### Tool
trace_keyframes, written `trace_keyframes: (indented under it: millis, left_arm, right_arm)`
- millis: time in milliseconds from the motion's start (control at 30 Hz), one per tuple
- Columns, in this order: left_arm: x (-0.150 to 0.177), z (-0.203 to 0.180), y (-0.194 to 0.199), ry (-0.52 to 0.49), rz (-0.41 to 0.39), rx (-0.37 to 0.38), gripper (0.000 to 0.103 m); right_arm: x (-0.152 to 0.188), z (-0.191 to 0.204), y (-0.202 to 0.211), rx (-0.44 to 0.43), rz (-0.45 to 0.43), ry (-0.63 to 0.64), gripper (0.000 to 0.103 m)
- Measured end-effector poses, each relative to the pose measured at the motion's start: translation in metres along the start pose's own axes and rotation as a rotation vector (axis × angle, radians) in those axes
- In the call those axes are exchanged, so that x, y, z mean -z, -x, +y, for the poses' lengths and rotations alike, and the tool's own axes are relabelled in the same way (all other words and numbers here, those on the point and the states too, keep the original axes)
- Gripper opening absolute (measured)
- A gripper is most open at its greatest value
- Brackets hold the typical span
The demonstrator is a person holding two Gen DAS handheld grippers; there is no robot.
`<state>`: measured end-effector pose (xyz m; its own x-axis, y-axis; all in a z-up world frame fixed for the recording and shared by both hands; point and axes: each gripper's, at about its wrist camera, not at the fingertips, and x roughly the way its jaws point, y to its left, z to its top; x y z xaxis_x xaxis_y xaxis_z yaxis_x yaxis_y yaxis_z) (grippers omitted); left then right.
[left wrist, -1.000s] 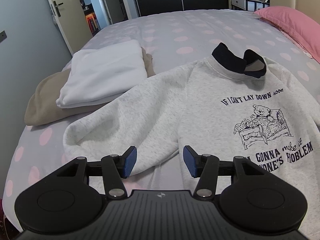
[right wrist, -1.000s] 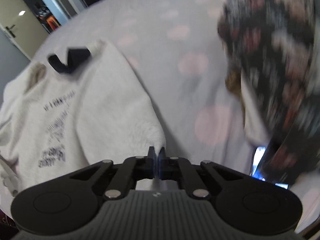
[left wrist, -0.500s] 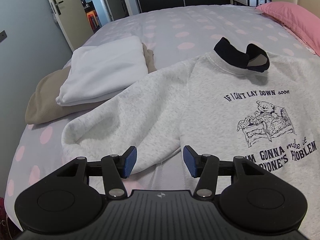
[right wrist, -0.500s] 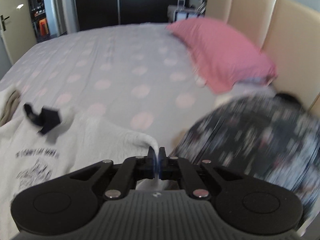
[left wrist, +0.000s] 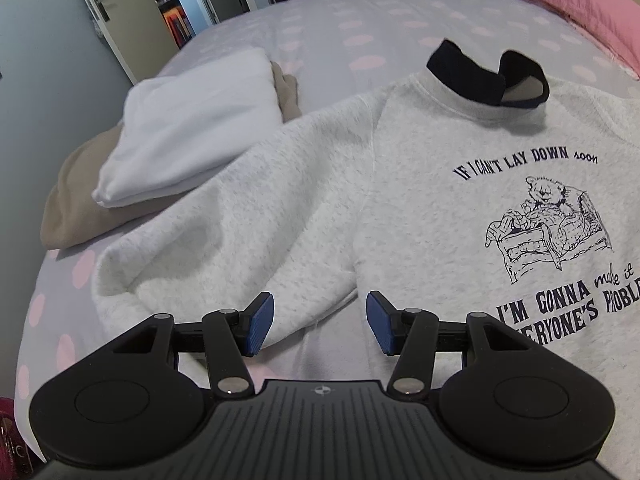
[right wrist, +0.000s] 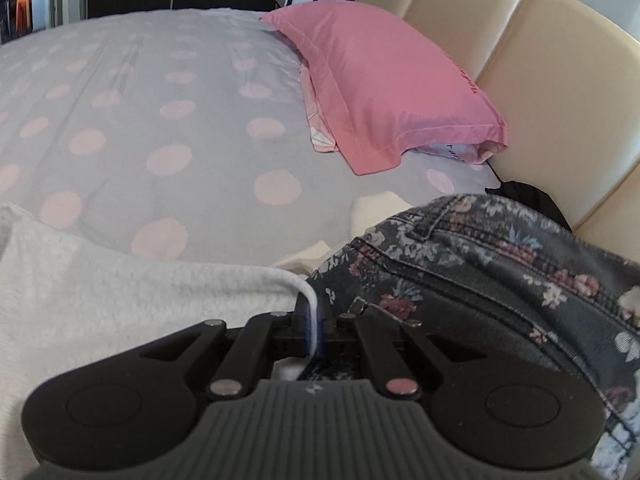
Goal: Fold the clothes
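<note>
A light grey sweatshirt [left wrist: 420, 184] with a dark collar [left wrist: 480, 76] and a printed bear lies face up on the bed. Its left sleeve [left wrist: 224, 240] lies folded back near my left gripper [left wrist: 320, 322], which is open and empty just above the sleeve and the armpit. In the right wrist view my right gripper [right wrist: 313, 320] is shut on the edge of the sweatshirt [right wrist: 120, 292], which stretches away to the left.
A folded white garment [left wrist: 192, 132] lies on a beige one [left wrist: 76, 204] at the bed's left edge. A dark floral garment [right wrist: 500, 280] lies right of my right gripper. A pink pillow [right wrist: 384, 84] rests by the cream headboard [right wrist: 552, 80]. The dotted sheet [right wrist: 160, 100] stretches beyond.
My right gripper has swung up and to the right with the sweatshirt edge, now facing the pillow and headboard. My left gripper has moved slightly closer to the sweatshirt, still open.
</note>
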<state>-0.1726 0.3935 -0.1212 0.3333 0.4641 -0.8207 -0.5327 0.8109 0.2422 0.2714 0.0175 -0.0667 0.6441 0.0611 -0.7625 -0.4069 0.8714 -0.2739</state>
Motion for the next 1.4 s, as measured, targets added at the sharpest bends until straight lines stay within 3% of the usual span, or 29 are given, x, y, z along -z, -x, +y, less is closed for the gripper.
trace_keyframes:
  millis: [167, 267, 333, 400, 633, 900, 1000, 1400]
  left_arm:
    - [-0.004, -0.013, -0.003, -0.045, -0.004, 0.011, 0.049]
    - [-0.004, -0.017, -0.001, -0.066, -0.008, 0.007, 0.049]
    - [-0.003, -0.018, 0.0, -0.07, -0.009, 0.005, 0.049]
    - [-0.003, -0.017, 0.002, -0.067, -0.012, 0.004, 0.049]
    - [-0.002, -0.013, 0.016, -0.037, -0.037, 0.017, 0.049]
    - [0.013, -0.01, 0.033, -0.019, -0.037, 0.053, 0.05]
    - [0.024, -0.012, 0.039, -0.013, -0.024, 0.073, 0.05]
    - [0.076, -0.018, 0.053, 0.013, 0.067, 0.121, 0.05]
  right_arm:
    - [-0.002, 0.007, -0.003, 0.003, -0.003, 0.065, 0.004]
    - [-0.004, 0.011, 0.008, -0.009, -0.02, 0.101, 0.009]
    - [-0.004, 0.011, 0.021, -0.01, -0.046, 0.114, 0.032]
    - [-0.004, 0.008, 0.035, -0.021, -0.077, 0.112, 0.041]
    - [0.017, 0.008, 0.087, -0.101, -0.13, 0.101, 0.043]
    - [0.073, 0.026, 0.136, -0.252, -0.145, 0.033, 0.051]
    - [0.103, 0.041, 0.138, -0.316, -0.099, 0.018, 0.052]
    - [0.23, 0.102, 0.117, -0.518, 0.23, 0.065, 0.051]
